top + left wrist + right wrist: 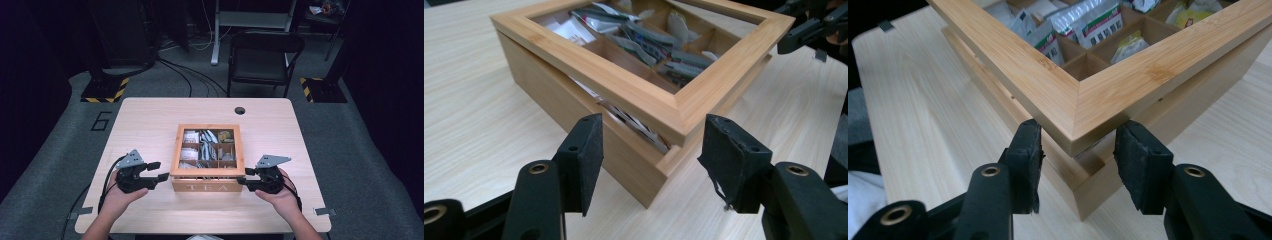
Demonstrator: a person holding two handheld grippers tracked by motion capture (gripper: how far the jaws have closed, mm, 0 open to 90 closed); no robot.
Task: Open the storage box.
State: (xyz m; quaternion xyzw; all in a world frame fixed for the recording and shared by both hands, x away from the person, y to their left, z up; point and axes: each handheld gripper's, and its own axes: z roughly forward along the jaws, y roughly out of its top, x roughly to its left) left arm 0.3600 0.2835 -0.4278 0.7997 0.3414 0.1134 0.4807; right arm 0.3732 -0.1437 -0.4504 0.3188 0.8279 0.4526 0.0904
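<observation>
Wooden tea box [207,159] sits near the middle of the worktop [145,120], toward the person's edge, the word TEA on its front face. Glass-paned lid [644,95] lies slightly raised at the near corners, a thin gap under it with packet edges poking out. Tea packets [207,142] fill the compartments inside. Left hand-held gripper [156,171] is just beside the box's front left corner, jaws roughly half open; in the left gripper view that corner sits between and just beyond the two pads, neither touching wood. Right hand-held gripper [246,177] is at the front right corner, jaws likewise about half open; in the right gripper view the lid's mitred corner pokes in between the pads, which stand very close to the lid's edges on either side. Contact there looks unlikely but cannot be ruled out from this angle. Neither hand-held gripper has hold of anything. A black folding chair [265,57] stands beyond the worktop's far edge.
</observation>
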